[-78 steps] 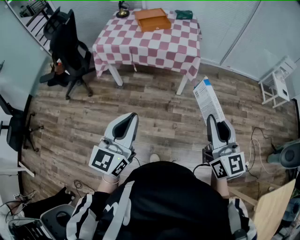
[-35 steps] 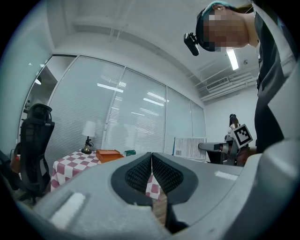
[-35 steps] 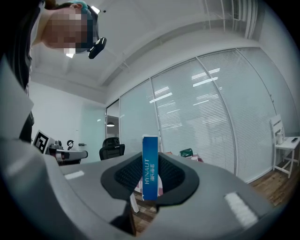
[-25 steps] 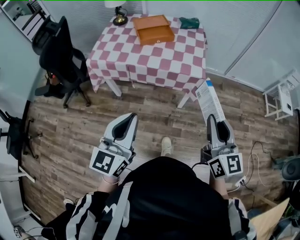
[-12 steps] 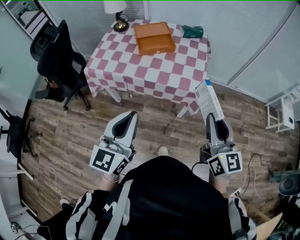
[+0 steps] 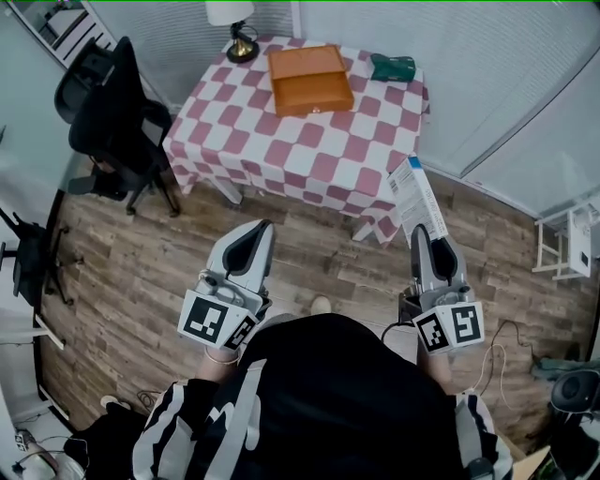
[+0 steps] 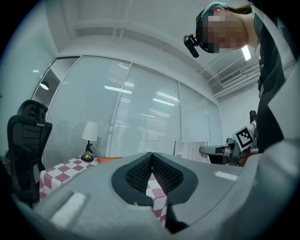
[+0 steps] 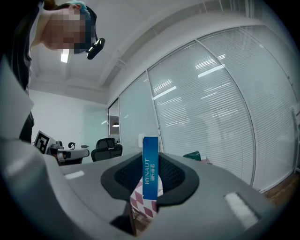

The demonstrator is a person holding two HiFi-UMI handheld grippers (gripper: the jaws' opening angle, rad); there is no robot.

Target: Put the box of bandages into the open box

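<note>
A soft pink-and-white checked cloth (image 6: 309,141) drapes the table, matt, with loose folds at its edges. Near its far edge lies a smooth orange-brown flat box (image 6: 309,80) with a faint sheen. The white-and-blue cardboard box of bandages (image 6: 414,194) looks smooth and printed. The left gripper (image 6: 261,230) and the right gripper (image 6: 419,234) are matt grey plastic with ribbed black pads (image 7: 140,174). The brown floor (image 6: 141,272) shows grained wood planks.

Wood-plank floor (image 6: 141,272), checkered-cloth table (image 6: 319,141), black office chair (image 6: 108,103), small lamp (image 6: 232,13), glass walls with blinds (image 6: 506,66)
</note>
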